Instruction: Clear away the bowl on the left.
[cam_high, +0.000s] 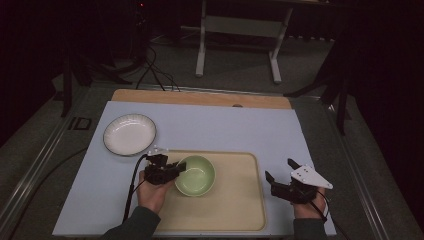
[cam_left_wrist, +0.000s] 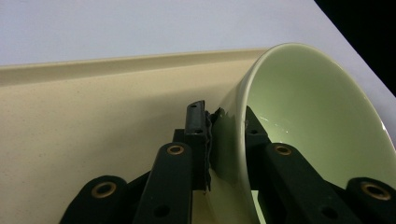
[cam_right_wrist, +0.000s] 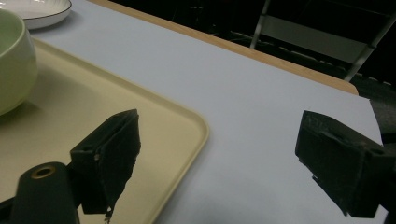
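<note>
Green bowl (cam_high: 195, 175) sits on the left half of a beige tray (cam_high: 240, 200), tilted a bit toward its left side. Left tool (cam_high: 176, 170) is clamped on the bowl's left rim; in the left gripper view one jaw is outside the wall and the other inside, pads pressing the rim of the bowl (cam_left_wrist: 317, 121) with the tray (cam_left_wrist: 93, 121) floor behind. Person's left hand (cam_high: 151, 192) holds that tool over the tray's left edge, cable trailing down off the counter front. Right tool (cam_high: 281, 168) is at the tray's right edge, jaws wide apart, nothing between them; the right gripper view shows one jaw over the tray corner (cam_right_wrist: 187, 135), the other over bare counter. White plate (cam_high: 129, 134) with a dark rim lies on the counter beyond the tray's left corner, apart from it. Counter (cam_high: 225, 130) has a pale blue-grey sheet on top, with a strip of wood showing along the far edge. Room is dim: grey floor, black cables on the floor behind the counter, white legs of a frame (cam_high: 202, 45) farther back, dark stands at both sides.
</note>
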